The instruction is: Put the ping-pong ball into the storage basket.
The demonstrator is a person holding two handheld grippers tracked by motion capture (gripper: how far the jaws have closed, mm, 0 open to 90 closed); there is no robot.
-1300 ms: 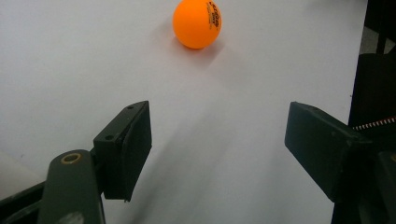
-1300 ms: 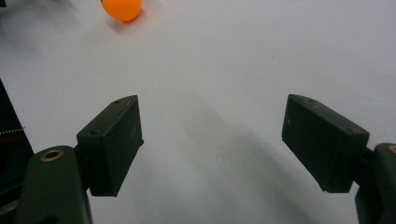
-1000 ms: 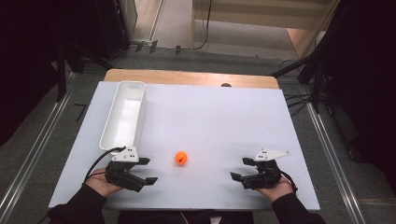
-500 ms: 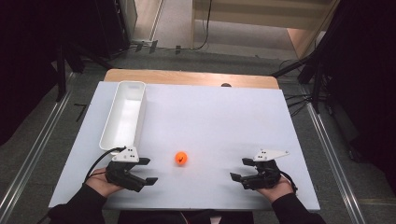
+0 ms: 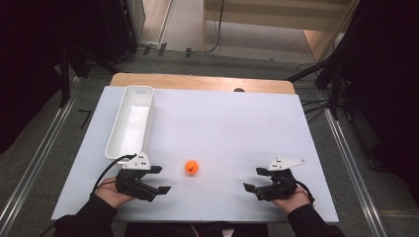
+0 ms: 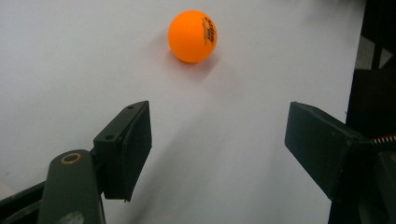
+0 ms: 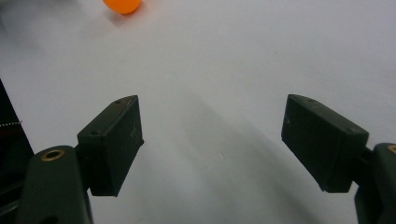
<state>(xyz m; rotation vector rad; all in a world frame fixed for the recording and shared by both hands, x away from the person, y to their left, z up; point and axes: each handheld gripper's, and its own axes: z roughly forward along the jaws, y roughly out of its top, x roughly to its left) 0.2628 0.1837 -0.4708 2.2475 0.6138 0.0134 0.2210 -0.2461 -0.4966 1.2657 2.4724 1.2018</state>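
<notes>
An orange ball (image 5: 191, 167) sits loose on the white counter (image 5: 237, 128), between the two grippers and nearer the left gripper (image 5: 157, 179), whose fingers (image 6: 125, 149) stand wide apart and empty. The right gripper (image 5: 253, 179) rests well apart from the ball, fingers likewise spread with nothing between them. The ball likely rolls at a touch: a finger that nudges it off-centre could send it across the counter or off its near edge. The white tray (image 5: 129, 122) looks empty, though its depth is hard to judge.
</notes>
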